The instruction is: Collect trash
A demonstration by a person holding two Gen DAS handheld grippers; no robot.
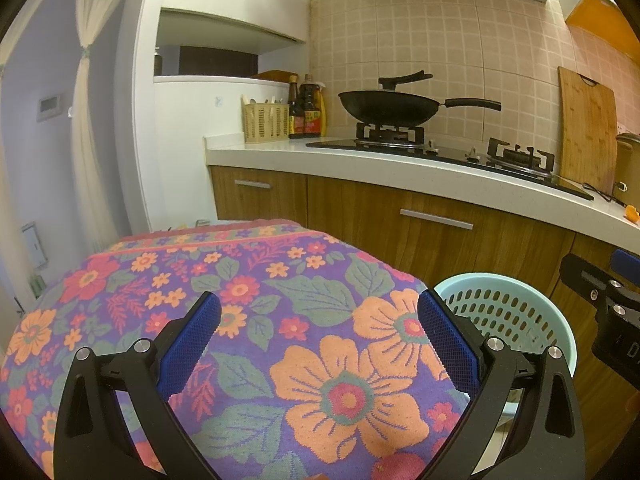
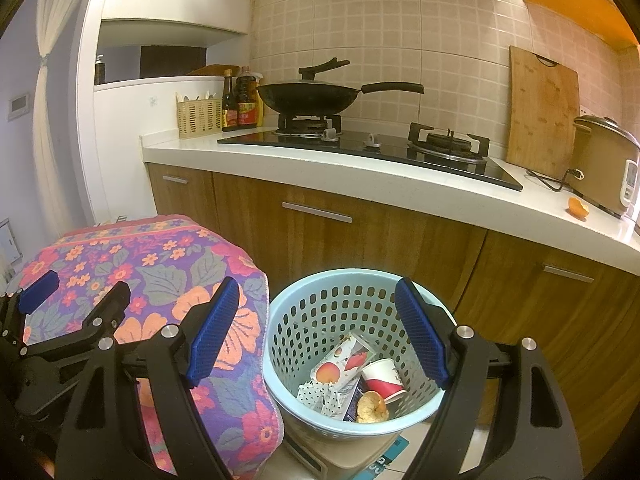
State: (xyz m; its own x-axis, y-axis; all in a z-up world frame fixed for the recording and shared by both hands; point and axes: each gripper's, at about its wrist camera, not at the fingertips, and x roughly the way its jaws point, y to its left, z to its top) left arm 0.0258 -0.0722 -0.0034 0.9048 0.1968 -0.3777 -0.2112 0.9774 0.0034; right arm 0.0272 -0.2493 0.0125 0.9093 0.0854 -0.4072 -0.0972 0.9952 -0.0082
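Pale blue plastic basket sits right under the right gripper, whose fingers are spread wide with nothing between them. Inside the basket there's already a fruit-print carton, a red and white paper cup, a bit of peel and some dotted paper, so I'd say most of the collecting is done. The left gripper is also spread apart and empty, hanging over the floral cloth just left of the basket. What's left, as far as I can tell, is the orange peel up on the counter, well ahead and off to the right of the right gripper. Next move probably means reaching up there and pinching it gently.
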